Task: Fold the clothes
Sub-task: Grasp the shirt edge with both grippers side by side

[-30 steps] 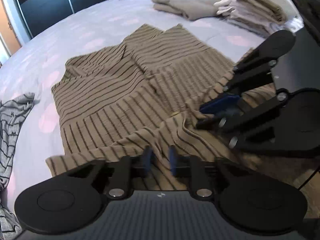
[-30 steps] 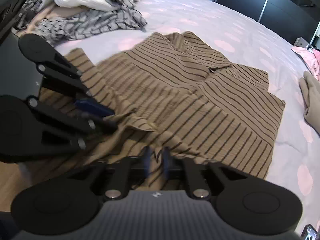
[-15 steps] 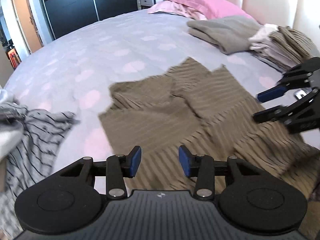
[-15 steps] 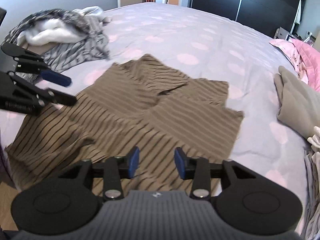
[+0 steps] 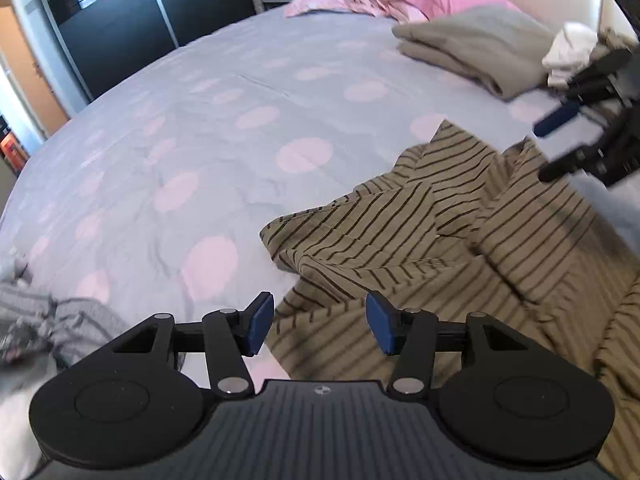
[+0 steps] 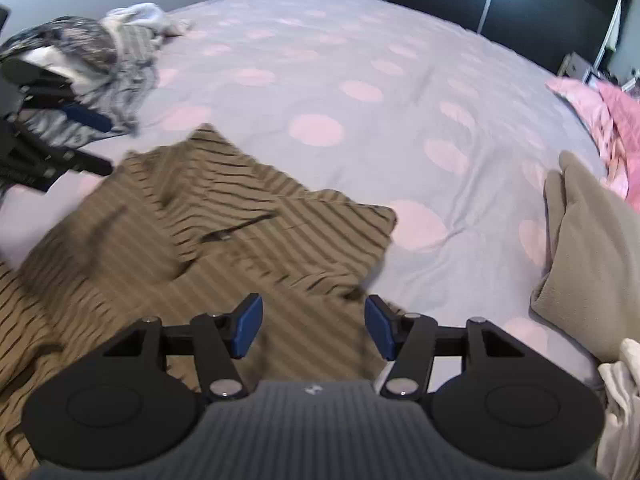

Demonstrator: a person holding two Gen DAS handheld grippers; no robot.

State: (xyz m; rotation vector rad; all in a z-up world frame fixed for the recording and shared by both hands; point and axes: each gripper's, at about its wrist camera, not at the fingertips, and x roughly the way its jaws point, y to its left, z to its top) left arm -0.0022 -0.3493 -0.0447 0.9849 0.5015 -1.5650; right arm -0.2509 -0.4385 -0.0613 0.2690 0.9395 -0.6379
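Lilac bedsheet [image 5: 248, 92] with pink dots, rumpled tan striped shirt [image 5: 432, 240], left claw [image 5: 318, 322] and right claw [image 6: 314, 326] empty, jaws opening

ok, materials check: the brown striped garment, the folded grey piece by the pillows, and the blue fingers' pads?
Brown striped garment: thin woven or light knit fabric, matte; it creases sharply and drapes limp.
Folded grey piece: thicker, soft matte cloth, maybe fleece or jersey; rounded folds, no sheen.
Blue pads on the left gripper: smooth, probably rubber or soft plastic; slight sheen. Exact material unclear.
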